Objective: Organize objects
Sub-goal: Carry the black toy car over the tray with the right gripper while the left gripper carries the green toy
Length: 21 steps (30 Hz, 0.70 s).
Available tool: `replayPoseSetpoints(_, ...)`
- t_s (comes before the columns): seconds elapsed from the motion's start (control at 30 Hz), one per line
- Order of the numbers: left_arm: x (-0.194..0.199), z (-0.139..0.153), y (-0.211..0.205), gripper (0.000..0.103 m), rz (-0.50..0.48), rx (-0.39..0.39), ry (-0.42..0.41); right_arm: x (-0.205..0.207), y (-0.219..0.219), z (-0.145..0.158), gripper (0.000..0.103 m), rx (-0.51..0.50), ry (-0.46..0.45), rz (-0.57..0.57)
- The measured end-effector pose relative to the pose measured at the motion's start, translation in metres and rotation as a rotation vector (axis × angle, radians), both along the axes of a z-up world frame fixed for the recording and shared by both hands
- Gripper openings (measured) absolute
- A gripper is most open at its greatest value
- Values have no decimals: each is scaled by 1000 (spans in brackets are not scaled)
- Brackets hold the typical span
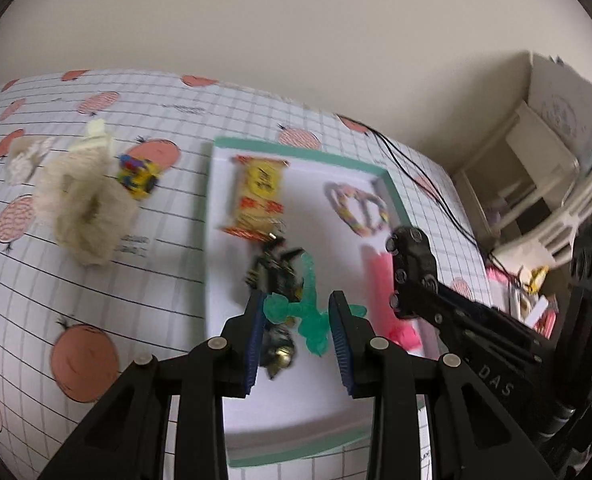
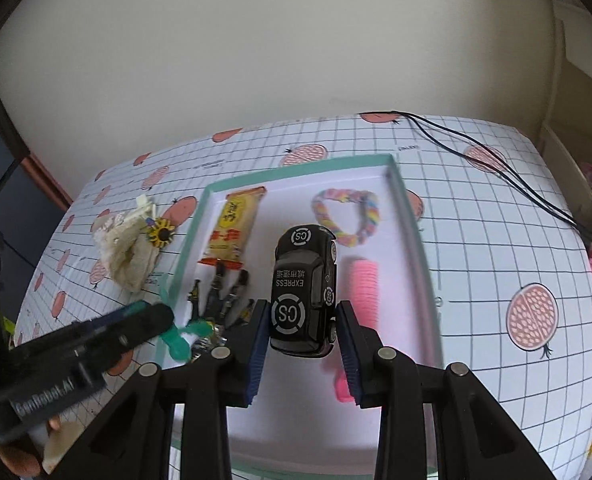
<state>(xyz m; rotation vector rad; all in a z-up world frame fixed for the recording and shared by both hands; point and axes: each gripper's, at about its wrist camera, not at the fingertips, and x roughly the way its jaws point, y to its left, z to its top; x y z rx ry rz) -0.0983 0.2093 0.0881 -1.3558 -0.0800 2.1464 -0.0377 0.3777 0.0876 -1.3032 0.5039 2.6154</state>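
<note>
Cream wall behind; bench (image 2: 496,240) covered in a white grid cloth printed with pomegranates, two black cables trailing across its far right corner.

Tray (image 2: 412,208), white with a mint-green rim, lay at the middle of the bench. Contents:
- snack packet (image 2: 232,228), yellow and orange, at the far left of the tray;
- loom-band bracelet (image 2: 348,216), pastel, heart-shaped, at the far right;
- pink comb (image 2: 362,292), along the right side, nearer than the bracelet;
- black and gold toy figure (image 1: 274,272), blurred, just below the packet;
- toy car (image 2: 304,292), black, marked "CS" and "EXPRESS", between the figure and the comb.

Green toy (image 1: 310,312), translucent, lay between the fingers of the left gripper (image 1: 298,336); the fingers stood apart on either side of it, contact not discernible.

Right gripper (image 2: 302,348) had its fingers apart around the rear of the toy car, a gap visible on each side.

Outside the tray, to its left on the cloth: beige fluffy scrunchie (image 2: 126,256), cream hair clip (image 2: 144,208) beside it, and sunflower ornament (image 2: 161,232) nearest the tray rim.
</note>
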Motion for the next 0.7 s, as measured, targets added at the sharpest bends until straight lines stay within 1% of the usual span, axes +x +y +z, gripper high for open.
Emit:
replayPoseSetpoints(0.2, 10, -11, 20, 34, -33, -13, -37, 5, 10, -2, 36, 2, -5, -29)
replayPoseSetpoints(0.3, 15, -14, 28, 34, -51, -28, -38, 6, 16, -4, 36, 14, -18, -62)
replayPoseSetpoints(0.4, 14, -19, 36, 34, -60, -51, -34, 9, 22, -4, 36, 47, -31, -96)
replayPoseSetpoints(0.43, 14, -20, 37, 34, -61, -55, -34, 10, 25, -5, 36, 41, -35, -102)
replayPoseSetpoints(0.47, 15, -22, 38, 34, -62, -58, -36, 11, 28, -7, 36, 31, -41, -104)
replayPoseSetpoints(0.7, 14, -34, 44, 34, -62, -88, -62, 11, 29, -17, 36, 43, -88, -103)
